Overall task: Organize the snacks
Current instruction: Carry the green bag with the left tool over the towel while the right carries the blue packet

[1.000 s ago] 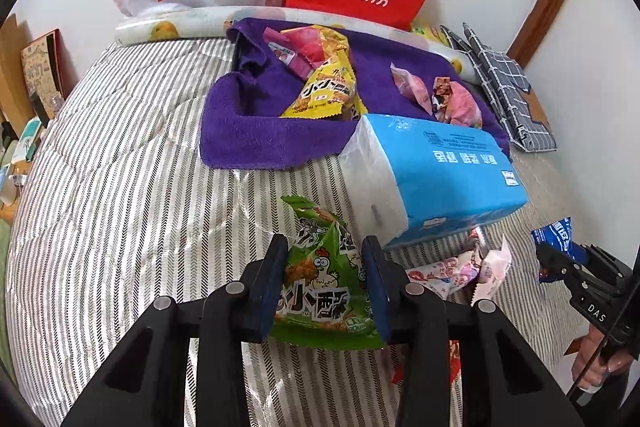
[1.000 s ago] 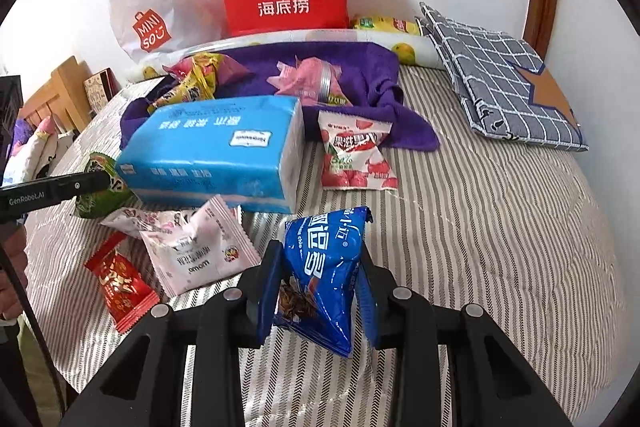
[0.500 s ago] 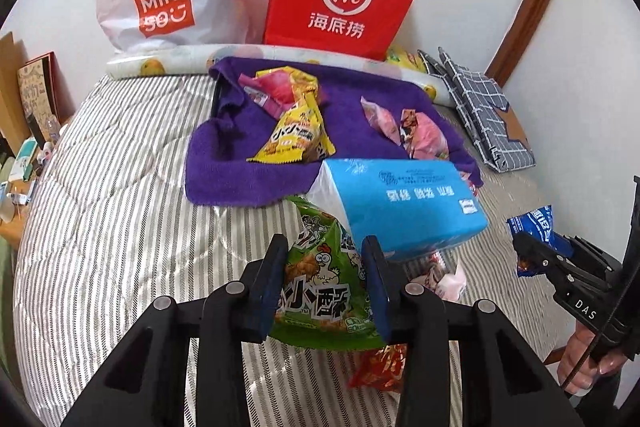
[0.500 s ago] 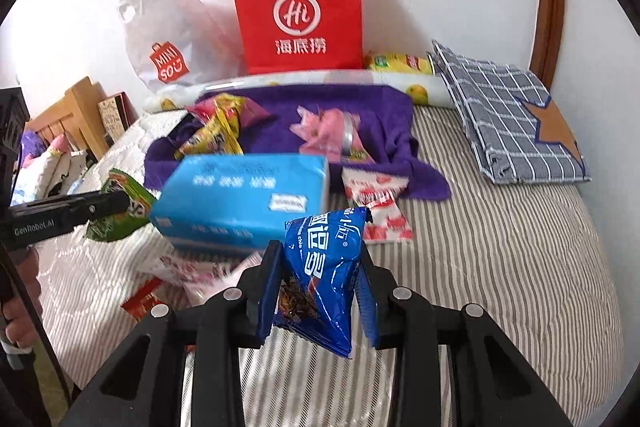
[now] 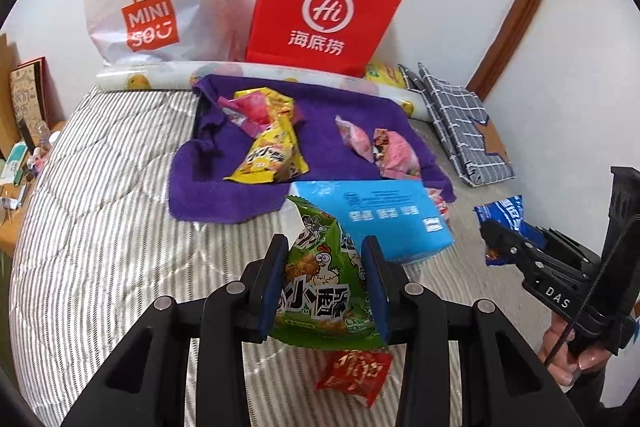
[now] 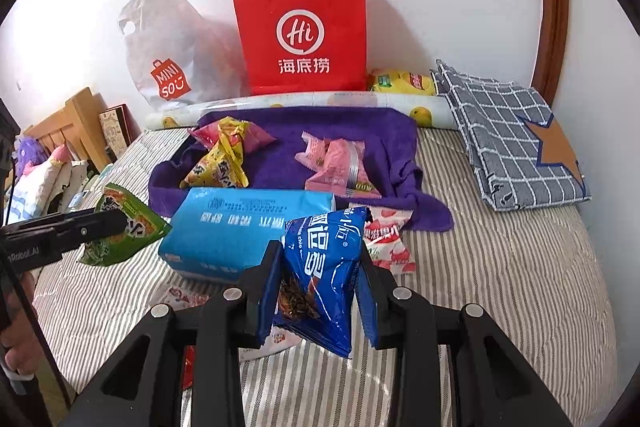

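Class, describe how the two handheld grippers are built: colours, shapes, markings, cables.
Both grippers are black, angular frames with silver round pivot pins and blue-padded fingers. From the other's camera, the right gripper shows white "DAS" lettering and a black cable; the left gripper shows white "GenRobot.AI" lettering, partly cut off, and a thin black cable.

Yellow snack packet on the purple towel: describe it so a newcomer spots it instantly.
Find the red paper bag against the wall; the purple towel lies just before it. The yellow snack packet sits on the towel's left half, unlike the pink packets to its right.
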`<state>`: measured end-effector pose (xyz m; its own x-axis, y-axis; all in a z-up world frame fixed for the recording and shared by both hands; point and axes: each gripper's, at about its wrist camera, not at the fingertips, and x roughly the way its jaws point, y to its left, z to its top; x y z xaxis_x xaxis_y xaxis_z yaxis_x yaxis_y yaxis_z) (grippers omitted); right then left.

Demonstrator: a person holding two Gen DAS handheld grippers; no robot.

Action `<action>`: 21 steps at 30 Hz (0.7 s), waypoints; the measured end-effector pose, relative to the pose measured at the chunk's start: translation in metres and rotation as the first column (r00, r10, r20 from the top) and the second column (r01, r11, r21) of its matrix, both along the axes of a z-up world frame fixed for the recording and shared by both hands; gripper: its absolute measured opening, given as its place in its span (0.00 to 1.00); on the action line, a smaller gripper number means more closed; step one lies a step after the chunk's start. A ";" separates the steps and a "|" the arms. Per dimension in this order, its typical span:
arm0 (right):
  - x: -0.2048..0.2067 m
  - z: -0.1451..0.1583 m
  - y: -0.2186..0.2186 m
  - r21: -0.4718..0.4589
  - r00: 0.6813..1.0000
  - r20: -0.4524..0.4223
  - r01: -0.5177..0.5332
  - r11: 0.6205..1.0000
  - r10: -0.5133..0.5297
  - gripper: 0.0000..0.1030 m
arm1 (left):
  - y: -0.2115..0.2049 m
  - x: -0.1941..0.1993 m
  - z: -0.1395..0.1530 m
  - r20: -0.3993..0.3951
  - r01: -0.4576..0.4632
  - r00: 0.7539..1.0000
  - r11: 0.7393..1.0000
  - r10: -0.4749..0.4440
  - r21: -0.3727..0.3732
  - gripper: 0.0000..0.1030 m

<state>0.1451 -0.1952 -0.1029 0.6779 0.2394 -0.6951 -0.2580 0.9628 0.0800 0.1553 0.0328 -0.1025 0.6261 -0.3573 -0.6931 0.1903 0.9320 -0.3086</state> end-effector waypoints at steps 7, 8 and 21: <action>0.015 0.011 -0.001 0.010 1.000 0.010 0.009 1.000 -0.009 0.32 | -0.018 0.013 0.015 0.026 0.043 0.999 0.999 -0.043 -0.011 0.37; 0.017 0.011 0.000 0.011 1.000 0.010 0.010 1.000 -0.010 0.32 | -0.021 0.017 0.018 0.032 0.048 0.998 0.999 -0.048 -0.010 0.37; 0.071 0.023 -0.006 0.018 0.998 0.042 0.052 0.998 -0.053 0.32 | -0.029 0.070 0.032 0.073 0.062 0.995 0.998 -0.062 0.003 0.37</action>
